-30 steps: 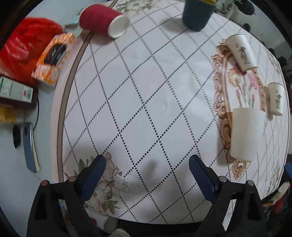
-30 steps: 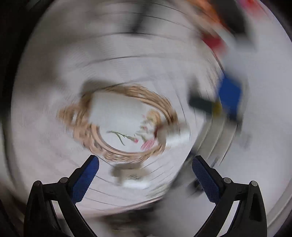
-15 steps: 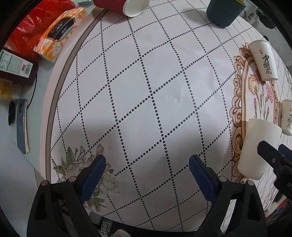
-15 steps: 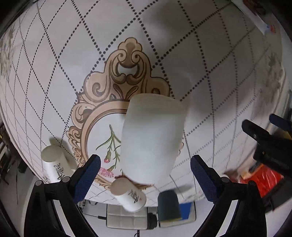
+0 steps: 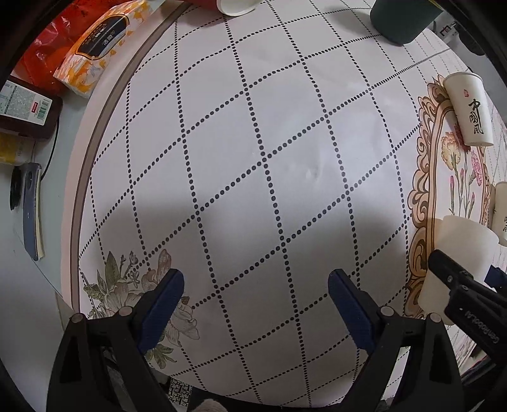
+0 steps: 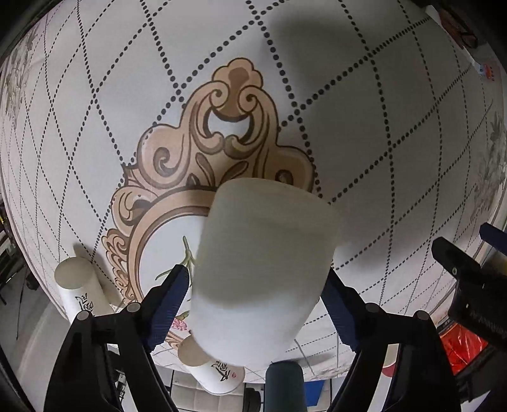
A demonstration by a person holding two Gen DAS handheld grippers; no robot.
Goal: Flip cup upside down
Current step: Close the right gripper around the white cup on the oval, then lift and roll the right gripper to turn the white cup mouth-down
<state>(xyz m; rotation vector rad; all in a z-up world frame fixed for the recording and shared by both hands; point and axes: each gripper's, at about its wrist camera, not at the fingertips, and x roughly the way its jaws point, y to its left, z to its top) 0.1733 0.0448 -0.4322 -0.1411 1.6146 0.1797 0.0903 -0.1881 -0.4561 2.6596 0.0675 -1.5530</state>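
A plain white cup (image 6: 263, 272) stands on the patterned tablecloth, on the ornate tan frame print. My right gripper (image 6: 256, 301) is open, its blue fingers (image 6: 168, 301) on either side of the cup's body, close to it. The cup also shows at the right edge of the left wrist view (image 5: 459, 253), with the right gripper (image 5: 465, 285) in front of it. My left gripper (image 5: 256, 304) is open and empty above the tablecloth, to the left of the cup.
Two printed white paper cups (image 5: 469, 111) (image 5: 500, 215) lie near the white cup. A dark green cup (image 5: 402, 19) and a red cup (image 5: 234, 4) sit at the far side. A tissue pack (image 5: 98, 44), red bag (image 5: 41, 50) and phone (image 5: 31, 209) lie left of the cloth's edge (image 5: 79, 196).
My right gripper has moved in on the white cup until its fingers flank it. The left gripper has drifted slightly; its view shifted toward the table's far side.
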